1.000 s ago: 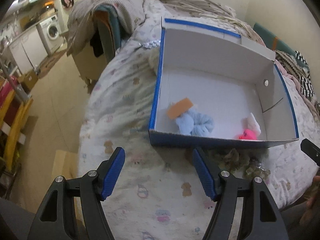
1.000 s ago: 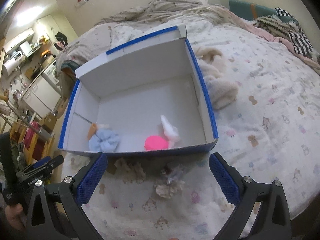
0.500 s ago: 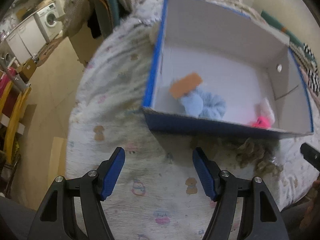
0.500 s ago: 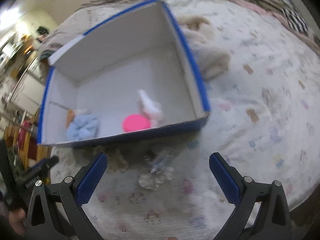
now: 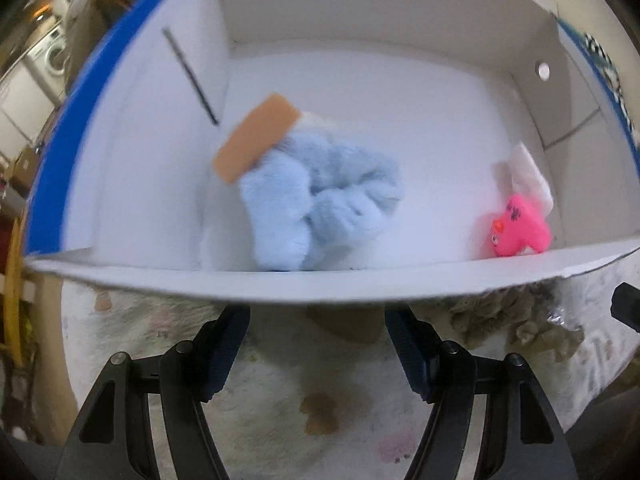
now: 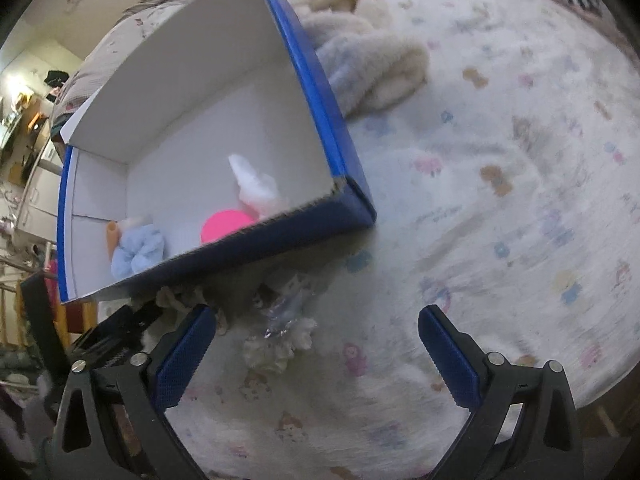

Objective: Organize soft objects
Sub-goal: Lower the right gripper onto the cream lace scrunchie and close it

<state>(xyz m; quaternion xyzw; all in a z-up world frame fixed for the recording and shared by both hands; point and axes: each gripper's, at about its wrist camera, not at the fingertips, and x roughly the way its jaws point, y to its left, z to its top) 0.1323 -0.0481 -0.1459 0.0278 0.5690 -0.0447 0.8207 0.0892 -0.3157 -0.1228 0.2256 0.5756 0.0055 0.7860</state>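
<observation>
Inside, box (image 5: 360, 280) holds blue scrunchie (image 5: 332, 204), pink toy (image 5: 518, 232); both tools (image 5: 316, 344) (image 6: 316, 344) gape empty.

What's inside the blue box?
Inside the box lie a fluffy blue scrunchie with a tan tag, a pink toy and a white cloth. The near wall hides the toy's bottom and the floor along it.

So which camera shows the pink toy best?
The left wrist view: the pink toy shows its face there, close inside the box. The right wrist view shows only a pink blob behind the box's near wall.
</observation>
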